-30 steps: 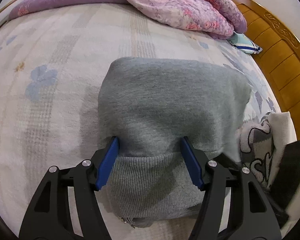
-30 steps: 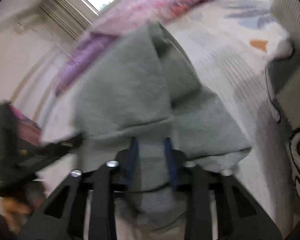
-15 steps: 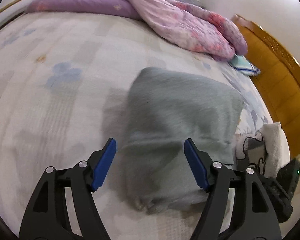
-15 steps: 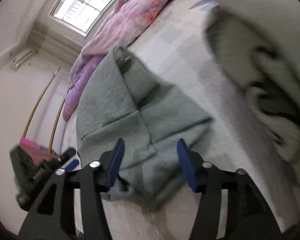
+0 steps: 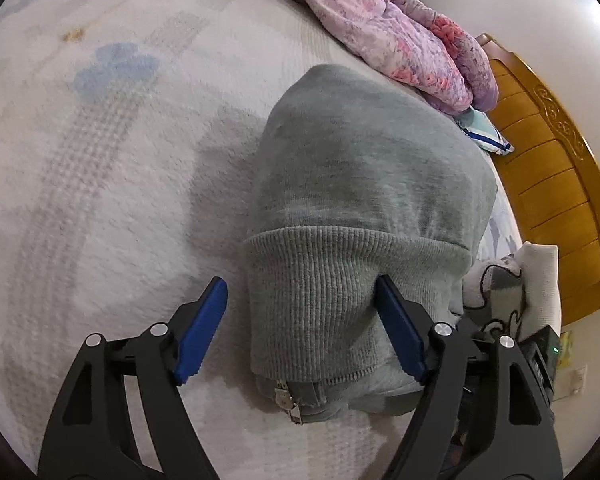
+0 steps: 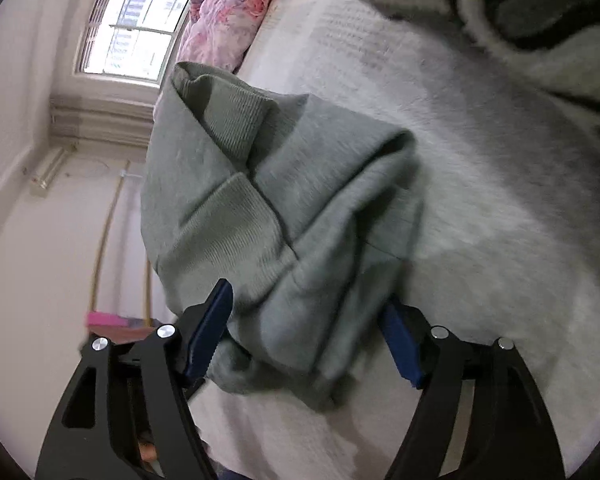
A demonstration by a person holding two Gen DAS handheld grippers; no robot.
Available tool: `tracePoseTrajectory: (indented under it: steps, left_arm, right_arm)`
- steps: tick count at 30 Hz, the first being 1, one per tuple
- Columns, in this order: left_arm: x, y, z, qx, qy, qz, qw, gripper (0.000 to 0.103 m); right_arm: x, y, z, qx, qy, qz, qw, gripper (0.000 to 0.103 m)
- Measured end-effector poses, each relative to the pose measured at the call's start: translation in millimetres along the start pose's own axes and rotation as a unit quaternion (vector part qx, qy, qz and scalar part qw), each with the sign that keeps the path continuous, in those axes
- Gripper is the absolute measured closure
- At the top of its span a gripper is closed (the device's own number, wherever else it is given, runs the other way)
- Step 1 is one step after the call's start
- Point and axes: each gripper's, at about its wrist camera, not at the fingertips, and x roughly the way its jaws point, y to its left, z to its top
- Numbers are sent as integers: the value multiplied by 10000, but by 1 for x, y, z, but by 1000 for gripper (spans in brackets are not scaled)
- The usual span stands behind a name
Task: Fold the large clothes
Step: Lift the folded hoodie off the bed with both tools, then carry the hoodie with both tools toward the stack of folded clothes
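Lying folded into a thick, rounded bundle on the bed (image 5: 100, 184), the grey sweatshirt (image 5: 364, 184) is soft fleece, and its ribbed knit hem band (image 5: 340, 292) is turned over the near end. A metal zip end (image 5: 286, 398) pokes out beneath that band. The bedcover under it is a pale, fluffy plush with faded blue flower prints and a woven check stripe.

From the left wrist view, the left hand-held gripper (image 5: 302, 330) has its black arms and blue serrated pads spread either side of the ribbed band; its jaws are opening, the band lies between them, and the left pad stands clear of the cloth while the right pad sits just at its edge. Further right, a crumpled pink and purple floral quilt (image 5: 400, 36) is heaped at the far side of the bed, with a carved wooden headboard (image 5: 556, 184) behind it. A cream knit garment with a dark pattern (image 5: 516, 288) lies just beside the sweatshirt.

From the right wrist view, the right hand-held gripper (image 6: 308, 332) is likewise released and its jaws are opening, with a loose fold of the sweatshirt (image 6: 268, 208) bulging between the pads. A bright window (image 6: 132, 28) shows at the upper left.
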Motion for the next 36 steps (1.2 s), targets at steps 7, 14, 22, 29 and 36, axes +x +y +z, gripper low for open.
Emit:
tracePoseTrajectory:
  steps: [7,14,22,29,36]
  left_arm:
    - [11,7,2,-182,152,-245,9994,22]
    - [16,6,5,-316,190,-431,9984,21]
    - [7,-14,-1,88,-110,-270,9995,37]
    - [-21,-27,-1,125,-428,-318,9985,40]
    - [-75,-68,-11,308,-1037,-655,9920,41]
  right_arm:
    - [31,15,16,105,163,401,9990,17]
    - [45,21,25,84,119,717,9973,31]
    - [25,25,17,-349,25,615,9975,81]
    - [0,92,10,-1926,-125,1,9812,84]
    - [-51,143,3,-2978,-431,48,9536,85]
